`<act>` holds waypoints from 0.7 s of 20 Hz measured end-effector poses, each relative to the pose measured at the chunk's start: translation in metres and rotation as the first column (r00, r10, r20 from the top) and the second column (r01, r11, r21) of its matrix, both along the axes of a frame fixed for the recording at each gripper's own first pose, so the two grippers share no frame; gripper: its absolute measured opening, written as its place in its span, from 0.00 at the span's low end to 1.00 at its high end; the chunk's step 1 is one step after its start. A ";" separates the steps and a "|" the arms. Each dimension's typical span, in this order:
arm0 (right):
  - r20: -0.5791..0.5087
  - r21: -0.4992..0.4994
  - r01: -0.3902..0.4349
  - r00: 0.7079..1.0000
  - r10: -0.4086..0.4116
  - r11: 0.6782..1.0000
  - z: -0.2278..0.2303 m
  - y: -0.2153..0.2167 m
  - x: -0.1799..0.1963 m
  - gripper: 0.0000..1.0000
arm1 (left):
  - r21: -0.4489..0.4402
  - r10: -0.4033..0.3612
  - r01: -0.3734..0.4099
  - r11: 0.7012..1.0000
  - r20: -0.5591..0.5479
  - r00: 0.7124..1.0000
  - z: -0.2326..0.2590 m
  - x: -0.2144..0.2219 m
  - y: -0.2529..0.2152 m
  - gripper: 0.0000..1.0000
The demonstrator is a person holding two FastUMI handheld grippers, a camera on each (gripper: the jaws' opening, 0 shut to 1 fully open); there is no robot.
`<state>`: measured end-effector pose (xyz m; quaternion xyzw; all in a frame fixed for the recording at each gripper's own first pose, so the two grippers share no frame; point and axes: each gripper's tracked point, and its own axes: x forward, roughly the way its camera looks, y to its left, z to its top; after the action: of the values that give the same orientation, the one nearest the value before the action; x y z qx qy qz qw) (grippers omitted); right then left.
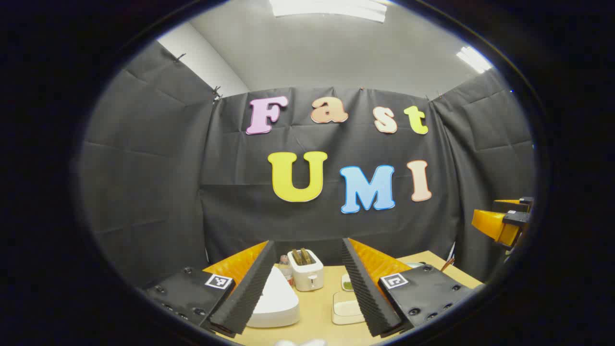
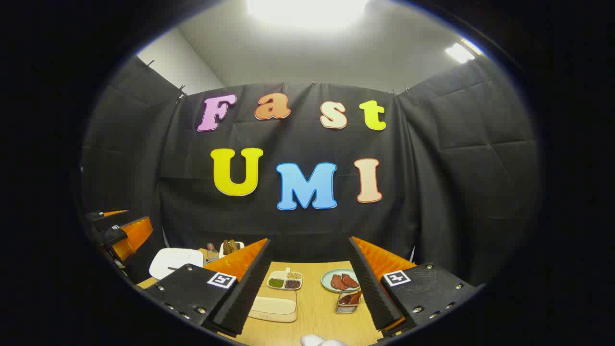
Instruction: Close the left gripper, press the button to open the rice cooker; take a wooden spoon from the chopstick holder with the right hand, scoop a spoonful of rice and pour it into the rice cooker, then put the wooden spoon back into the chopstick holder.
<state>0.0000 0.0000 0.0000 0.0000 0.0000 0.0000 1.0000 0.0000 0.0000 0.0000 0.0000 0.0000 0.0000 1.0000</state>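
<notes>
The white rice cooker (image 1: 274, 300), lid down, stands on the table just behind my left finger; the right gripper view has the rice cooker (image 2: 175, 259) at far left. My left gripper (image 1: 307, 242) is open, held above the table with nothing between its fingers. My right gripper (image 2: 310, 241) is open too and holds nothing. The chopstick holder (image 2: 348, 302), with a brown wooden handle in it, stands by my right finger, which partly hides it. A divided dish of grains (image 2: 286, 279) lies ahead on the table. Each gripper shows at the other view's edge: the right gripper (image 1: 504, 221), the left gripper (image 2: 120, 230).
A toaster (image 1: 307, 269) with bread and a small bottle (image 1: 285, 266) stand behind the cooker. A cream lidded box (image 2: 273, 307) lies near the front of the wooden table (image 2: 317, 317). A plate of red meat slices (image 2: 338, 280) sits behind the holder.
</notes>
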 end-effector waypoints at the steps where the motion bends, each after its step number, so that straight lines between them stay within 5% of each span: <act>1: -0.001 -0.004 0.004 1.000 -0.004 1.000 0.000 -0.002 0.001 0.95 | 0.000 0.003 -0.003 1.000 0.003 1.000 -0.001 0.000 0.001 0.96; 14: 0.004 0.011 0.002 1.000 -0.002 1.000 0.002 -0.004 -0.002 0.95 | 0.006 0.005 -0.005 1.000 0.001 1.000 0.003 -0.001 0.002 0.94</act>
<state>-0.0020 -0.0040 0.0022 0.0055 -0.0021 -0.0012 1.0000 -0.0006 0.0024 0.0027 0.0028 -0.0006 0.0024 1.0000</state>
